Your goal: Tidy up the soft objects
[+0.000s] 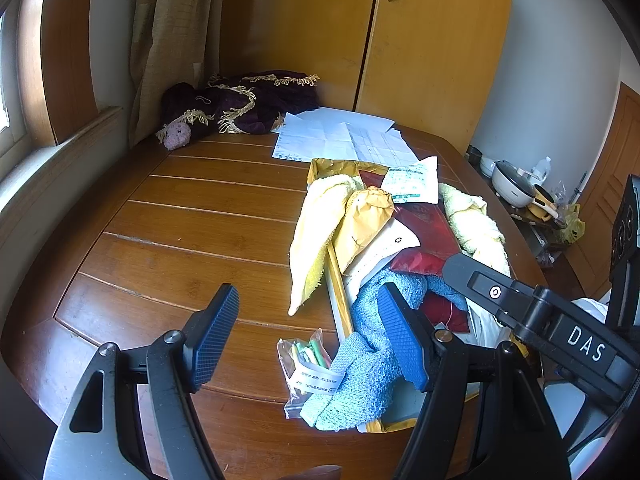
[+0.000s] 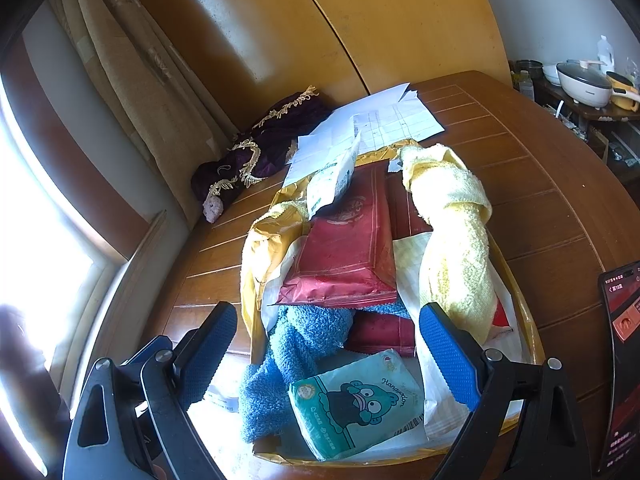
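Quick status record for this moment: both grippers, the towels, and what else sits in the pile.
left gripper: open, empty, low over table
right gripper: open, empty, above pile
blue towel: crumpled, partly under red packet
yellow towel: draped along pile's right side
tissue pack: front of pile
purple cloth: far corner by curtain

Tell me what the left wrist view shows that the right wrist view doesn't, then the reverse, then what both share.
Only the left wrist view shows the small clear bag of coloured sticks on the table beside the pile, and the right hand-held gripper seen from outside.

Only the right wrist view shows the teal cartoon tissue pack in the pile's near end and the phone at the right edge.

Both show the blue towel, yellow towel, red packet, white papers, purple cloth, and open fingers.
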The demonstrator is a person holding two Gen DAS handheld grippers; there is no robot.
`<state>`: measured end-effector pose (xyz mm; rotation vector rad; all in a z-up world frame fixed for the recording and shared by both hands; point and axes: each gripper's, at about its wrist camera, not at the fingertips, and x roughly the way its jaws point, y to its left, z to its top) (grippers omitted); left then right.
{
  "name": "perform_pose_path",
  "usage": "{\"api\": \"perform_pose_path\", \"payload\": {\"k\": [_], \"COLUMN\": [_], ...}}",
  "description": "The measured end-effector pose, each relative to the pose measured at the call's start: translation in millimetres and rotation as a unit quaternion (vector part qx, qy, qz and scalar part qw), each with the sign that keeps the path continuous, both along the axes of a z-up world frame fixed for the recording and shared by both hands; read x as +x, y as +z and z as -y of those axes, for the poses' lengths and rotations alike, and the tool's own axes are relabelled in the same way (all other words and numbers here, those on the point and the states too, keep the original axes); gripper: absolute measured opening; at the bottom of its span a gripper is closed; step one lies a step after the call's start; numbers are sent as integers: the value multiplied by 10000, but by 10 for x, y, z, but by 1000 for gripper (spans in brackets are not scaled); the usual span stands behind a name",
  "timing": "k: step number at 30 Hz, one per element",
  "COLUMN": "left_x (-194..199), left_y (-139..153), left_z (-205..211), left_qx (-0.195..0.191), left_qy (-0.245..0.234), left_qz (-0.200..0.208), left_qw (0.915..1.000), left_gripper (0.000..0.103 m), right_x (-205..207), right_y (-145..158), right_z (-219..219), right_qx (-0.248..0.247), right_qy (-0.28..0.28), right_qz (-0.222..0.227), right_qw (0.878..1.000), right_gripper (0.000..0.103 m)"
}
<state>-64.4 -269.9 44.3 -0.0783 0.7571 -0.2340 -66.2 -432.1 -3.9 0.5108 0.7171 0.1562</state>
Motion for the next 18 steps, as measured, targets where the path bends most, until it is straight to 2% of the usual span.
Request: {"api": "perform_pose_path", "payload": {"k": [11,18], "left_x": [4,27], "left_y": [-12,-21], "left_z": [9,50], "left_qx": [21,175], "left_qy": [-15,-24], "left_qz": [-6,-36], "left_qw": [10000,9998], "left_gripper": [72,72], "right_x": [-6,-20], "right_y": [15,33], "right_z": [21,55], "right_qx": [-31,-130], "right_qy": [-12,-21], "right_qz": [10,9], "right_qw": [10000,9999], "right_gripper": [94,94]}}
